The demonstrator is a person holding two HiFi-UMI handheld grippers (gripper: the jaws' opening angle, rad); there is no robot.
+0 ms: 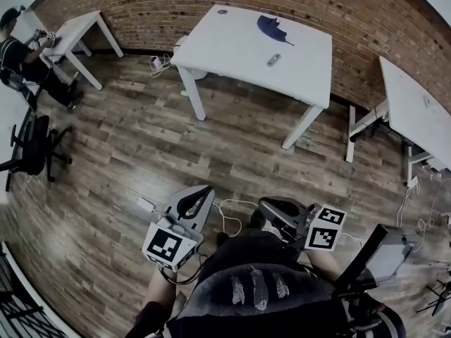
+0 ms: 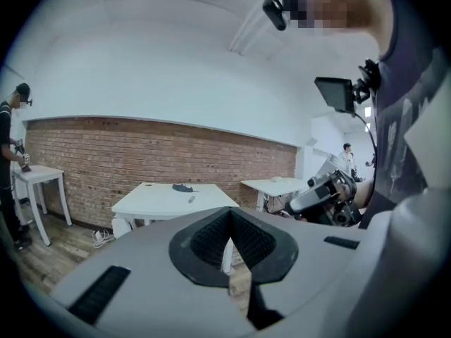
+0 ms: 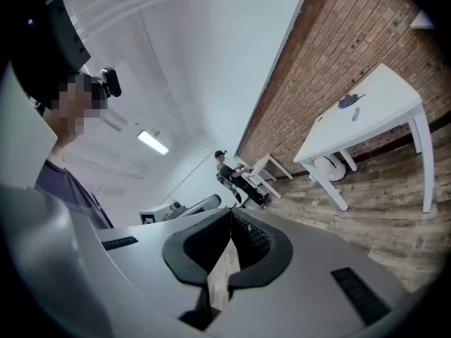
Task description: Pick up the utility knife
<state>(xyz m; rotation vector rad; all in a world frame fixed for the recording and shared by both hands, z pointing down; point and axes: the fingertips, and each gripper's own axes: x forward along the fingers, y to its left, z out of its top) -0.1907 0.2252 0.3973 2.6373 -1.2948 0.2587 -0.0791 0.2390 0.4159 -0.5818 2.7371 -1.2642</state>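
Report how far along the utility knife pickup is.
Done: nothing yet. The utility knife lies on the white table beside a dark object, across the floor from the person. In hand: nothing; the left hand-held gripper and right hand-held gripper are shut and empty, held close in. Left: walk over, open a gripper, grasp and lift the knife.

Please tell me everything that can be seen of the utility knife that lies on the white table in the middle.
The utility knife is small, slim and grey. It lies flat and aslant on the white table, right of its middle, touching only the tabletop. A dark blue thing lies apart from it, nearer the brick wall. The knife's parts and blade are too small to tell.
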